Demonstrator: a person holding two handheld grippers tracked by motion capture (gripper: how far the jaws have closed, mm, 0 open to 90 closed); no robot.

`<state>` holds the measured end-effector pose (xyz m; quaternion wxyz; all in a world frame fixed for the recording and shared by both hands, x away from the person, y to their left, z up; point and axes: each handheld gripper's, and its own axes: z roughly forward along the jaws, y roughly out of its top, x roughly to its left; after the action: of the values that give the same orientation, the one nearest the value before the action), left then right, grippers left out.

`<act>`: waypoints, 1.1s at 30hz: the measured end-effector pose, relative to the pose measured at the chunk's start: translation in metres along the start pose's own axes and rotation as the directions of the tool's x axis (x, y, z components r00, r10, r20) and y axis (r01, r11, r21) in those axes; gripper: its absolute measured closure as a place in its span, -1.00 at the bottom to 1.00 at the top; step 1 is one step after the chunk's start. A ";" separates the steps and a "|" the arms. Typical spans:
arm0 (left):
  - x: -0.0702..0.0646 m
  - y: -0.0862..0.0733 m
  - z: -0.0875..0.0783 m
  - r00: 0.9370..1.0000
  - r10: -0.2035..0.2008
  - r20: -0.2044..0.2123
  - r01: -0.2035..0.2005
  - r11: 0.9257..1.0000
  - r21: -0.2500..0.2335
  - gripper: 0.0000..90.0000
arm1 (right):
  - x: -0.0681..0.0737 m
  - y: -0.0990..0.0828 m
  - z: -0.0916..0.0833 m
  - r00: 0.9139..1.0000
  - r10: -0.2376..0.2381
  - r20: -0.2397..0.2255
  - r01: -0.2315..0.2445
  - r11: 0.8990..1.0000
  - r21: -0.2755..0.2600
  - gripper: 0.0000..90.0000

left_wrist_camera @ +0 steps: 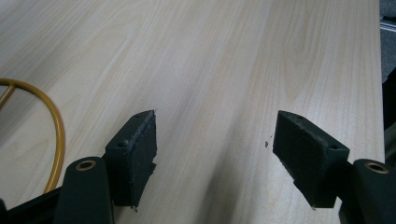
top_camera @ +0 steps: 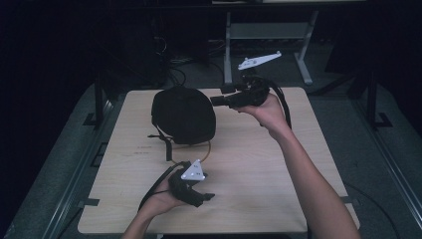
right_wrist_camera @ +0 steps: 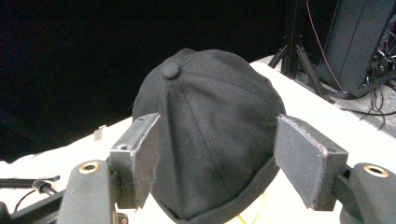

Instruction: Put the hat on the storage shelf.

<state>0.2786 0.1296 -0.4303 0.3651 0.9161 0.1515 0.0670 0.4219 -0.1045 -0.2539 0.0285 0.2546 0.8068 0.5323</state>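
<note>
A black cap (top_camera: 183,114) with a top button sits domed on the far left part of the wooden table (top_camera: 259,164). A yellow wire ring (top_camera: 207,149) peeks out under the cap's near edge, and a dark strap (top_camera: 166,144) trails from it. My right gripper (top_camera: 218,98) hovers level just right of the cap, pointing at it. In the right gripper view the cap (right_wrist_camera: 210,135) rises beyond and between the pads of the right gripper (right_wrist_camera: 217,158), which stand wide and off the cloth. My left gripper (top_camera: 209,196) rests low near the front edge. In its own view the left gripper (left_wrist_camera: 215,154) is open over bare wood, with the yellow ring (left_wrist_camera: 53,126) to its left.
A grey desk frame (top_camera: 268,32) stands on the floor behind the table. Dark equipment with cables (right_wrist_camera: 359,42) and tripod legs (right_wrist_camera: 299,60) lie past the table's far edge. The table's right edge (left_wrist_camera: 380,93) runs close to the left gripper.
</note>
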 end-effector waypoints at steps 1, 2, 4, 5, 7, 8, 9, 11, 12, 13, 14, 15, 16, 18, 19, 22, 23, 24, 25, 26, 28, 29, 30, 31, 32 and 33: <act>0.000 0.000 0.000 1.000 0.000 0.000 0.000 1.000 -0.001 -0.33 | 0.000 -0.001 -0.002 1.000 0.005 0.000 -0.005 1.000 0.000 -0.33; 0.000 0.000 0.000 1.000 -0.002 -0.001 0.002 1.000 0.000 -0.33 | -0.001 -0.002 -0.004 1.000 0.005 0.002 -0.005 1.000 -0.007 -0.33; -0.001 0.000 0.001 1.000 -0.003 -0.006 0.003 1.000 -0.001 -0.34 | -0.002 -0.006 -0.009 1.000 0.009 0.007 -0.009 1.000 -0.007 -0.34; -0.001 0.000 0.002 1.000 -0.003 -0.007 0.003 1.000 -0.003 -0.34 | -0.002 -0.006 -0.009 1.000 0.009 0.007 -0.009 1.000 -0.007 -0.34; -0.001 -0.001 0.003 1.000 -0.008 -0.005 0.008 1.000 0.001 -0.34 | -0.004 -0.009 -0.011 1.000 0.008 0.010 -0.008 1.000 -0.009 -0.35; -0.001 -0.001 0.004 1.000 -0.010 -0.006 0.010 1.000 0.000 -0.34 | -0.004 -0.010 -0.013 1.000 0.009 0.011 -0.009 1.000 -0.008 -0.36; -0.001 -0.001 0.004 1.000 -0.012 -0.007 0.012 1.000 -0.002 -0.34 | -0.005 -0.012 -0.014 1.000 0.011 0.012 -0.011 1.000 -0.008 -0.36; -0.001 -0.001 0.004 1.000 -0.011 -0.009 0.011 1.000 -0.002 -0.34 | -0.006 -0.016 -0.017 1.000 0.021 0.013 -0.021 1.000 -0.004 -0.38; -0.001 -0.001 0.004 1.000 -0.003 -0.013 0.003 1.000 0.000 -0.34 | -0.007 -0.018 -0.019 1.000 0.023 0.016 -0.023 1.000 -0.005 -0.38; 0.000 -0.001 0.004 1.000 -0.002 -0.015 0.002 1.000 -0.001 -0.34 | -0.007 -0.020 -0.020 1.000 0.025 0.019 -0.025 1.000 -0.007 -0.38; -0.001 -0.001 0.005 1.000 -0.002 -0.016 0.002 1.000 0.000 -0.34 | -0.008 -0.022 -0.022 0.999 0.028 0.020 -0.028 1.000 -0.008 -0.38; -0.001 -0.001 0.005 1.000 -0.001 -0.020 0.001 1.000 -0.001 -0.34 | -0.009 -0.024 -0.023 0.999 0.030 0.023 -0.030 1.000 -0.008 -0.38; -0.001 -0.001 0.005 1.000 -0.003 -0.022 0.003 1.000 -0.001 -0.34 | -0.010 -0.025 -0.025 0.999 0.033 0.025 -0.032 0.999 -0.006 -0.38; -0.002 -0.001 0.006 1.000 -0.004 -0.021 0.004 1.000 -0.010 -0.34 | -0.011 -0.029 -0.027 0.999 0.037 0.028 -0.037 0.999 -0.005 -0.39; -0.002 -0.001 0.006 1.000 -0.006 -0.020 0.006 1.000 -0.010 -0.34 | -0.012 -0.030 -0.029 0.999 0.042 0.030 -0.042 0.999 -0.002 -0.40; -0.002 -0.001 0.007 1.000 -0.005 -0.020 0.005 1.000 -0.013 -0.34 | -0.014 -0.035 -0.033 0.998 0.042 0.037 -0.042 0.999 -0.006 -0.40; -0.002 -0.001 0.007 1.000 -0.004 -0.020 0.004 1.000 -0.014 -0.34 | -0.014 -0.037 -0.034 0.998 0.045 0.038 -0.044 0.999 -0.008 -0.40; -0.002 -0.002 0.007 1.000 -0.005 -0.020 0.005 1.000 -0.012 -0.34 | -0.014 -0.039 -0.035 0.998 0.048 0.039 -0.048 0.999 -0.009 -0.40; -0.002 -0.002 0.007 1.000 -0.004 -0.020 0.004 1.000 -0.012 -0.34 | -0.015 -0.042 -0.037 0.998 0.049 0.040 -0.049 0.999 -0.009 -0.40; -0.002 -0.002 0.007 1.000 -0.005 -0.021 0.005 1.000 -0.014 -0.34 | -0.016 -0.044 -0.038 0.998 0.052 0.042 -0.052 0.999 -0.007 -0.41; -0.002 -0.002 0.007 1.000 -0.006 -0.023 0.006 1.000 -0.016 -0.34 | -0.018 -0.051 -0.042 0.997 0.061 0.049 -0.061 0.998 -0.005 -0.42; -0.002 -0.002 0.007 1.000 -0.004 -0.022 0.004 1.000 -0.014 -0.34 | -0.018 -0.051 -0.042 0.997 0.061 0.049 -0.061 0.998 -0.005 -0.42; -0.002 -0.002 0.007 1.000 -0.003 -0.021 0.003 1.000 -0.013 -0.34 | -0.018 -0.053 -0.043 0.997 0.063 0.052 -0.063 0.998 -0.006 -0.42; -0.002 -0.002 0.007 1.000 0.002 -0.020 -0.002 1.000 -0.008 -0.34 | -0.019 -0.055 -0.045 0.996 0.068 0.052 -0.068 0.998 -0.006 -0.43; -0.002 -0.002 0.007 1.000 0.000 -0.019 0.000 1.000 -0.009 -0.34 | -0.020 -0.058 -0.047 0.996 0.070 0.055 -0.070 0.998 -0.006 -0.43; -0.002 -0.002 0.008 1.000 -0.001 -0.020 0.001 1.000 -0.006 -0.34 | -0.021 -0.062 -0.050 0.995 0.077 0.059 -0.076 0.997 -0.007 -0.44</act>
<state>0.2781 0.1254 -0.4371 0.3663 0.9142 0.1554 0.0762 0.4002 -0.1746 -0.2911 0.0326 0.3010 0.7941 0.5271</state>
